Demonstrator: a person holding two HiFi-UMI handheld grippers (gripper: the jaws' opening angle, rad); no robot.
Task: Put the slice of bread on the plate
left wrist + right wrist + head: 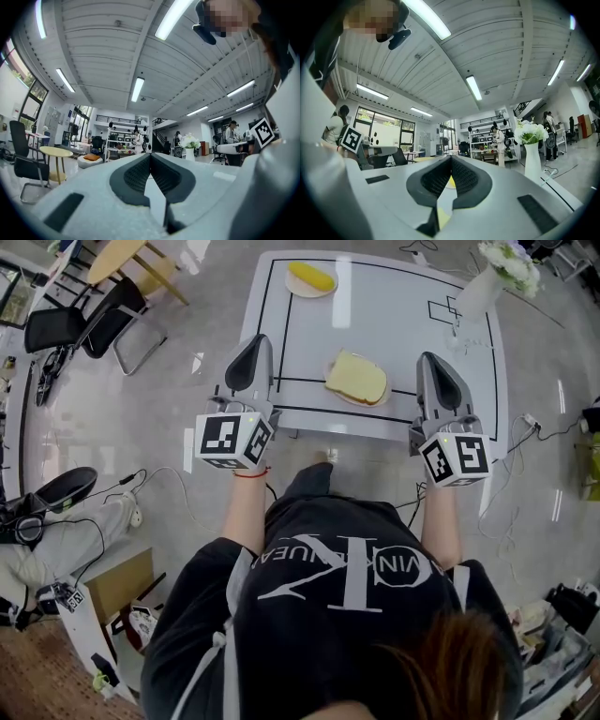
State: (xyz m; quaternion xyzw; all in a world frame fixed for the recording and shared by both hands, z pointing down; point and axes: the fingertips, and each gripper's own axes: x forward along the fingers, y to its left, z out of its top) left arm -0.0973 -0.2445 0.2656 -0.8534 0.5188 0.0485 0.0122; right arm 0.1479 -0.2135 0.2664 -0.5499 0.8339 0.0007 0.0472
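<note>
A slice of bread (356,377) with a yellow top lies on a small plate (331,381) near the front middle of the white table (394,315). My left gripper (254,339) hovers over the table's front left corner, to the left of the bread, and holds nothing. My right gripper (429,358) is over the front right part, to the right of the bread. Both point level across the table. In the left gripper view the left gripper (150,154) has its pads touching; in the right gripper view the right gripper (451,157) is closed too, empty.
A second plate with a long yellow food item (310,277) sits at the far side of the table. A white vase of flowers (497,273) stands at the far right corner. Black lines mark zones on the tabletop. Chairs and cables lie on the floor around.
</note>
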